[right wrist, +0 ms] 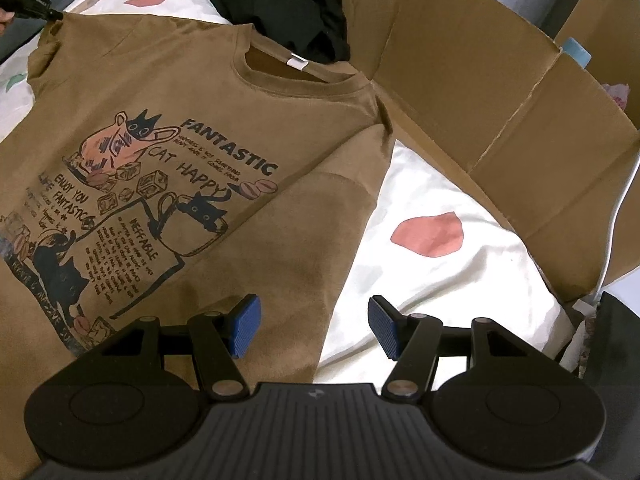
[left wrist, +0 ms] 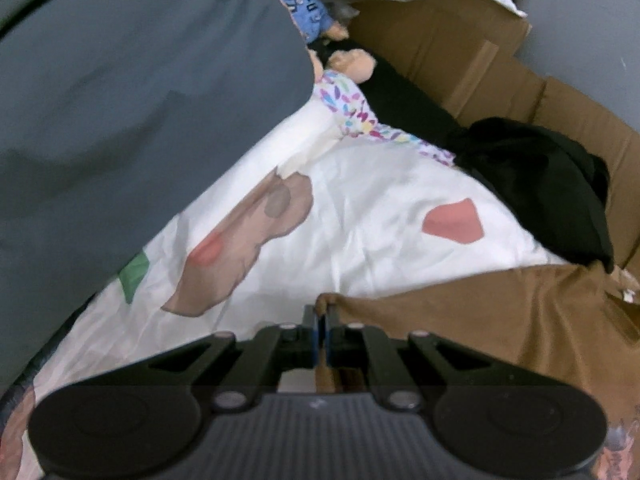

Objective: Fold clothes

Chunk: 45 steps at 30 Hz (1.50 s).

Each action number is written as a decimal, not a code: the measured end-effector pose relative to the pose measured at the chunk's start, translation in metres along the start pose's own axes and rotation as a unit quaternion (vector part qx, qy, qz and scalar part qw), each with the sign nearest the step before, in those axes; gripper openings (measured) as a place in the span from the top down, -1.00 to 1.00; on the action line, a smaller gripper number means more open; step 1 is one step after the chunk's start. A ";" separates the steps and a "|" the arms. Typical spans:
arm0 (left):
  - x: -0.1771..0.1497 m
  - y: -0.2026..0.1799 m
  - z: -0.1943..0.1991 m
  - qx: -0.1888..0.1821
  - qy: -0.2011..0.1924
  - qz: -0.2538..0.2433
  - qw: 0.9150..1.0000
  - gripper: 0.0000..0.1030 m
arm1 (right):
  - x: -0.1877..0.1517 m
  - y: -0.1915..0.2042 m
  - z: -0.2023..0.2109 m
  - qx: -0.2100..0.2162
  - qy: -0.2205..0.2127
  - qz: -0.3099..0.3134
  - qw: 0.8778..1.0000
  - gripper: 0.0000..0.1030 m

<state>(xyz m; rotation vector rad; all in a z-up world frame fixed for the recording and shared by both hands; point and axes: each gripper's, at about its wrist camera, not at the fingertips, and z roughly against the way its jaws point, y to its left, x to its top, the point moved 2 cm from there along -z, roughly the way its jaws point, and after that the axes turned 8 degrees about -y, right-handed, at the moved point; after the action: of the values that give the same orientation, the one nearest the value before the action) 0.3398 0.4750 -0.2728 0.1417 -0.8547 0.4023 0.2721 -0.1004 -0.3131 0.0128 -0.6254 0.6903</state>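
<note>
Though pinched at one sleeve by left hand-held gripper (left wrist: pixel 322 322), brown printed T-shirt (right wrist: pixel 192 184) face-up; right hand-held gripper (right wrist: pixel 314 328) wide.

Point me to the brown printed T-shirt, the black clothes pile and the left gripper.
brown printed T-shirt (right wrist: pixel 168 92): right wrist view, chest above print.
black clothes pile (right wrist: pixel 280 4): right wrist view, middle folds.
left gripper (left wrist: pixel 321 320): left wrist view, shut fingertips.

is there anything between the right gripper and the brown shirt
Nothing visible. The right gripper is open just above the brown shirt, its fingers straddling the shirt's edge where it meets the white sheet. The black clothes lie beyond the collar, out of the way.
</note>
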 end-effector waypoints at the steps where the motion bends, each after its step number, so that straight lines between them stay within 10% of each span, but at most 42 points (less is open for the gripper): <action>1: 0.000 0.001 -0.001 -0.001 0.001 0.005 1.000 0.85 | 0.001 0.001 -0.001 0.000 0.000 0.000 1.000 -0.25; 11: -0.023 0.008 0.004 -0.014 0.044 0.033 0.998 0.20 | 0.005 0.007 0.002 0.004 -0.004 0.009 1.000 -0.25; 26: -0.067 0.003 0.030 -0.033 0.113 0.016 0.993 -0.21 | -0.005 0.001 0.037 -0.001 -0.019 0.002 1.000 -0.25; 45: -0.062 -0.052 0.037 -0.092 0.085 0.000 0.992 -0.22 | -0.043 0.005 0.020 0.030 0.012 -0.099 0.995 -0.25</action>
<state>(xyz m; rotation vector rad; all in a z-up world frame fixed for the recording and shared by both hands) 0.2986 0.3989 -0.2932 -0.0633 -0.7194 0.3291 0.2330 -0.1262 -0.3213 0.1212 -0.5712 0.5164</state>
